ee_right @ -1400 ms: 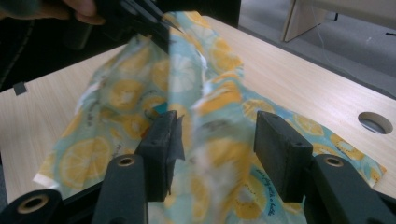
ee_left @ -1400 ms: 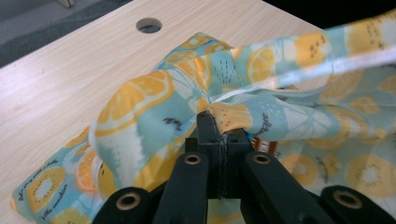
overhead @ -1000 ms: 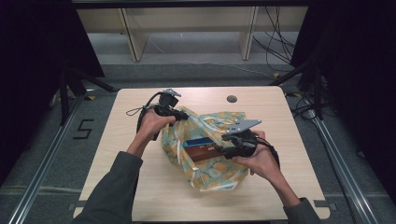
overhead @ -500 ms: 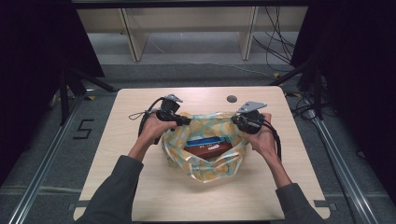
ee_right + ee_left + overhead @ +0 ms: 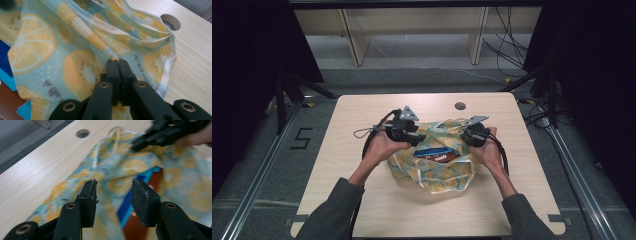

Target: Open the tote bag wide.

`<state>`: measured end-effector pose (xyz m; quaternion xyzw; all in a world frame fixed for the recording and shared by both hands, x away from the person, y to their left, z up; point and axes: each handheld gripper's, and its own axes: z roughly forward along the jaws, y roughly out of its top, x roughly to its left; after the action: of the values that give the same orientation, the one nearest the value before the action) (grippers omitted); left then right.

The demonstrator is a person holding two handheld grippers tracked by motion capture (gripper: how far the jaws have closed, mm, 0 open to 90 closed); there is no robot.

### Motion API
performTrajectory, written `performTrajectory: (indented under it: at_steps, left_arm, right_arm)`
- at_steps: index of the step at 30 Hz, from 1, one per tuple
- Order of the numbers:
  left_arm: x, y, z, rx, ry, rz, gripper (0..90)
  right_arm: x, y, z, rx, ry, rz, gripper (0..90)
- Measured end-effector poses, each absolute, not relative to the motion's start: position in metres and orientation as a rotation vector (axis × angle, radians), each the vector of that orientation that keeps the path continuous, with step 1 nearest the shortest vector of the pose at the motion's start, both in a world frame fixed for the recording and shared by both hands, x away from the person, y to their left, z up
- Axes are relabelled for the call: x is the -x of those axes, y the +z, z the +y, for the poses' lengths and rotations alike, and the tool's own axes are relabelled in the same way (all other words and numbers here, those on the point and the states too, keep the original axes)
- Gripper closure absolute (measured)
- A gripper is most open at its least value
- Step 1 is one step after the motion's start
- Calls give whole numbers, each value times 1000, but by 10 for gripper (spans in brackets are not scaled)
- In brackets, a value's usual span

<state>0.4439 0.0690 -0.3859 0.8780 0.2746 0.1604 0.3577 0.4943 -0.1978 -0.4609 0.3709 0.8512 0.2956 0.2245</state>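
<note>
Packet (image 5: 435, 154): lying mid-frame, half covered by fruit-print bag (image 5: 447, 172)
Right gripper (image 5: 117, 60): pinching bag edge
Left gripper (image 5: 113, 192): jaws just opening, nothing pinched
Table hole (image 5: 460, 106): sitting above

The left gripper (image 5: 113, 195) is seen with its jaws just opened, the fruit-print bag (image 5: 447, 167) lying loose between them. The right gripper (image 5: 117, 62), over the bag's middle a second ago, is now clamped on the bag's rim at about 2 o'clock.

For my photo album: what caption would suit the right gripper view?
Right gripper pinching a fold of the fruit-print cloth on the wooden table.
</note>
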Motion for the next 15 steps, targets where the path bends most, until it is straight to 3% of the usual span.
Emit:
performTrajectory:
  at_steps: [4,7,10,13,15]
  left_arm:
    - [-451,-420,68,-2423,438,824,512]
    - [-460,-440,73,-2414,434,970,407]
    - [-467,-447,80,-2387,460,1001,373]
    - [-473,-446,90,-2413,478,980,445]
    - [-474,-444,96,-2431,488,913,617]
  right_arm:
    - [-493,-458,-200,-1032,829,2337,892]
    - [-492,-457,-200,-1030,840,2327,888]
    - [-493,-456,-200,-1025,851,2345,881]
    - [-493,-456,-201,-1031,860,2333,874]
    - [-493,-456,-201,-1035,867,2337,868]
